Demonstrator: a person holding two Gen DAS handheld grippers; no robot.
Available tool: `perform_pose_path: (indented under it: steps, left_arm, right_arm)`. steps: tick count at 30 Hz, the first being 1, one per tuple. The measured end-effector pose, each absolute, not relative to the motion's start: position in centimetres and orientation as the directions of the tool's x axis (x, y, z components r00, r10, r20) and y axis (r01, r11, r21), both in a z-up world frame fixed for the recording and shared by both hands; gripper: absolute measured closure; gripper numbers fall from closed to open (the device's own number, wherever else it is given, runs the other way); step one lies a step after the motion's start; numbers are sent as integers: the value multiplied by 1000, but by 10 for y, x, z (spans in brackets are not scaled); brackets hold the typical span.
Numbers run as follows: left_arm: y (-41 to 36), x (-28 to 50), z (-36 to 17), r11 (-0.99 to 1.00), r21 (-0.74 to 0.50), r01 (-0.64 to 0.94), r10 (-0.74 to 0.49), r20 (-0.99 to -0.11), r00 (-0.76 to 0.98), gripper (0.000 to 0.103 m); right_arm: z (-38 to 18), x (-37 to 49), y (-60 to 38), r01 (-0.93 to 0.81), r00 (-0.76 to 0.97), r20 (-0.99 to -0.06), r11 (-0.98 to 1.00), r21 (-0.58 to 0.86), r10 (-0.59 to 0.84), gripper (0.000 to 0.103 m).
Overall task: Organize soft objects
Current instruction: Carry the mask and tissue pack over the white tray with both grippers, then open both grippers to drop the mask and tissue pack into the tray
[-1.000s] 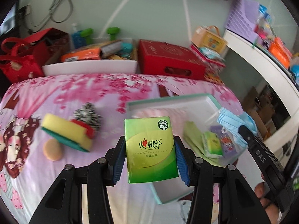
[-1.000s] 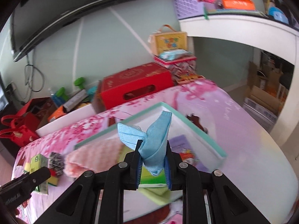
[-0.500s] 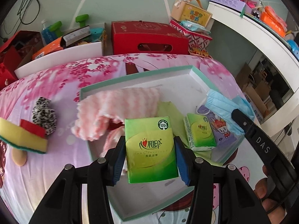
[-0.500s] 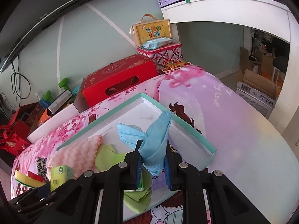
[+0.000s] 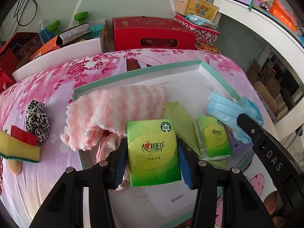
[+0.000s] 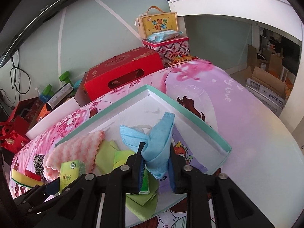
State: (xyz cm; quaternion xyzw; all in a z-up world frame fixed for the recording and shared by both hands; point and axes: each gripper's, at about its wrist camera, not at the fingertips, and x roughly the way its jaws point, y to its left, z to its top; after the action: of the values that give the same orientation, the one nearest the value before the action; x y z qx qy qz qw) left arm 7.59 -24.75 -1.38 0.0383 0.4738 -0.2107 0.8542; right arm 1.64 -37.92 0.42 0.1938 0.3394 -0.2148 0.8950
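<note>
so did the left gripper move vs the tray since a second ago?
Yes. The left gripper, shut on the green tissue pack, has come in over the teal-rimmed tray; earlier the tray sat off to its right.

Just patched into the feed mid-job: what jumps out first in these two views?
The left claw grips a green tissue pack over the near part of the white tray. The right claw, jaws opening, has a crumpled blue face mask between its pads above the tray's right side. A pink striped towel sprawls over the tray's left edge.
</note>
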Motion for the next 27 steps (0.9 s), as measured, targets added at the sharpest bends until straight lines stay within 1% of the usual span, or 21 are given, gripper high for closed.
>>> perform_pose_path:
  steps: [7,8,9,10,11,13,16,21,22,23,24,26,27]
  left_arm:
    - [-247,77,-14,910,-131,393,-319,-827,464,51]
    - [-247,76,-13,910,-131,394,-319,-828,461,49]
    - [-246,76,-12,909,-133,396,-321,-828,460,46]
    - [-246,75,-11,909,-135,395,-323,-828,459,44]
    - [-244,75,-9,909,-137,394,-324,-827,459,42]
    - [-242,73,-4,909,-140,392,-326,-824,463,41]
    - [-238,70,4,910,-141,390,-331,-815,476,41]
    - [-230,67,16,913,-146,382,-335,-804,492,40]
    - [-227,66,18,915,-147,376,-333,-801,497,40]
    - [-225,66,19,918,-146,369,-329,-800,502,38]
    - [-221,66,21,921,-147,361,-326,-797,508,29]
    - [-216,66,24,926,-149,346,-320,-794,517,17]
    - [-212,66,25,930,-150,335,-315,-792,523,17]
  right_arm:
    - [6,17,-377,510,669,-700,840,186,-251,78]
    - [7,17,-377,511,665,-702,841,178,-255,74]
    - [8,17,-376,512,661,-705,842,172,-258,72]
    - [9,17,-376,513,660,-705,842,169,-260,65]
    - [10,16,-376,514,659,-706,841,170,-261,55]
    - [12,14,-377,517,659,-705,839,172,-262,47]
    - [16,11,-378,519,658,-703,839,163,-271,45]
    - [20,7,-379,529,650,-704,835,151,-285,34]
    - [20,7,-380,532,649,-705,834,150,-287,30]
    - [20,6,-381,535,646,-706,832,149,-289,26]
    - [19,6,-382,538,641,-710,830,147,-290,24]
    - [18,6,-383,543,633,-716,828,142,-292,18]
    - [17,6,-384,546,629,-719,826,139,-295,17]
